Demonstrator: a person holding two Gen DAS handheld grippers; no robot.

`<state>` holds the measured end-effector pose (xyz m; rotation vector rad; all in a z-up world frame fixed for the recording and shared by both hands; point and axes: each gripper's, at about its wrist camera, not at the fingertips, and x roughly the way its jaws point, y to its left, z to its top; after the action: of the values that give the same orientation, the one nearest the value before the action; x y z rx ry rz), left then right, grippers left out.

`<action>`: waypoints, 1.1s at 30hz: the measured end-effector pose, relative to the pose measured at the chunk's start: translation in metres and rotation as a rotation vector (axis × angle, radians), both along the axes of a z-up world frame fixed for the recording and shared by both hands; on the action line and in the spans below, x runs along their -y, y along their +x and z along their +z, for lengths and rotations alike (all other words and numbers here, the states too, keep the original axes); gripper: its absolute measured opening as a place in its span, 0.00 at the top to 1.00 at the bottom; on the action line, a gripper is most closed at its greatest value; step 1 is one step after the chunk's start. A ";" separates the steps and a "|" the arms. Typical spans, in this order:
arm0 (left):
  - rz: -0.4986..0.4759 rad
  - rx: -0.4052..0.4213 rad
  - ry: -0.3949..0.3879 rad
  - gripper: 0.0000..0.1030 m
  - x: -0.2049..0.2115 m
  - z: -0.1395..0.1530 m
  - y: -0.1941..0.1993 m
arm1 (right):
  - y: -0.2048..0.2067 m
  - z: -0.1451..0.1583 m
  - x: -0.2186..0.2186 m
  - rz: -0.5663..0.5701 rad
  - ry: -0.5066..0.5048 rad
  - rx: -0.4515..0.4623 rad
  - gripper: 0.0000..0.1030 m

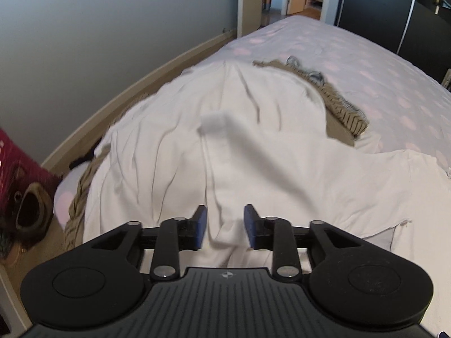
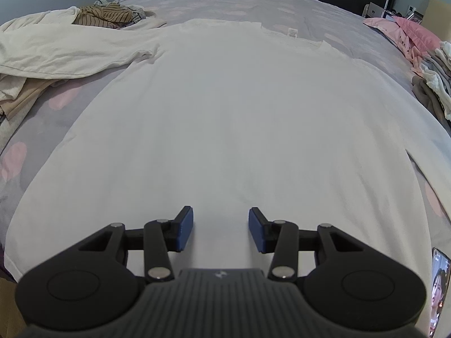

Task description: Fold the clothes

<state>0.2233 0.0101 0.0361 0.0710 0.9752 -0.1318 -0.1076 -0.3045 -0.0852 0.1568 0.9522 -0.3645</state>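
Observation:
A white shirt (image 2: pixel 225 118) lies spread flat on the bed, its label end far from me. My right gripper (image 2: pixel 221 229) is open just above the shirt's near hem, with nothing between its blue pads. In the left wrist view a crumpled white garment (image 1: pixel 225 146) lies in folds on the bed, and a raised fold of it runs toward my left gripper (image 1: pixel 225 229). The left gripper is open, with white cloth lying between its pads, which do not pinch it. A brown striped garment (image 1: pixel 338 98) lies beyond the white one; it also shows in the right wrist view (image 2: pixel 107 14).
The bed cover (image 1: pixel 380 64) is lilac with pink spots. A wooden bed frame (image 1: pixel 135 90) and grey wall run along the left. A pile of clothes (image 2: pixel 434 84) and pink pillow (image 2: pixel 408 31) sit at right. A phone (image 2: pixel 438 287) lies at the near right. A plush toy (image 1: pixel 25 197) sits left.

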 end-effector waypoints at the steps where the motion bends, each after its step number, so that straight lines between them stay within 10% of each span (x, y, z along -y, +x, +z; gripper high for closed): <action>1: 0.003 -0.009 -0.008 0.72 -0.001 -0.003 0.001 | 0.000 0.000 -0.001 0.004 0.000 0.000 0.54; 11: -0.054 0.100 -0.037 0.96 0.018 0.015 -0.015 | 0.000 0.002 -0.001 0.010 -0.019 0.000 0.54; 22: -0.490 0.307 -0.193 0.96 0.136 0.077 -0.071 | 0.008 0.043 0.043 0.001 0.059 -0.084 0.54; 29: -0.805 0.258 -0.160 0.96 0.229 0.036 -0.134 | 0.000 0.053 0.065 -0.015 -0.006 -0.092 0.49; 33: -0.923 0.170 -0.124 0.96 0.264 -0.014 -0.173 | -0.011 0.031 0.079 -0.098 0.134 -0.083 0.49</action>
<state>0.0504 -0.2534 0.0220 0.4102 0.6991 -1.0155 -0.1189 -0.3831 -0.0541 0.3138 1.0534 -0.3997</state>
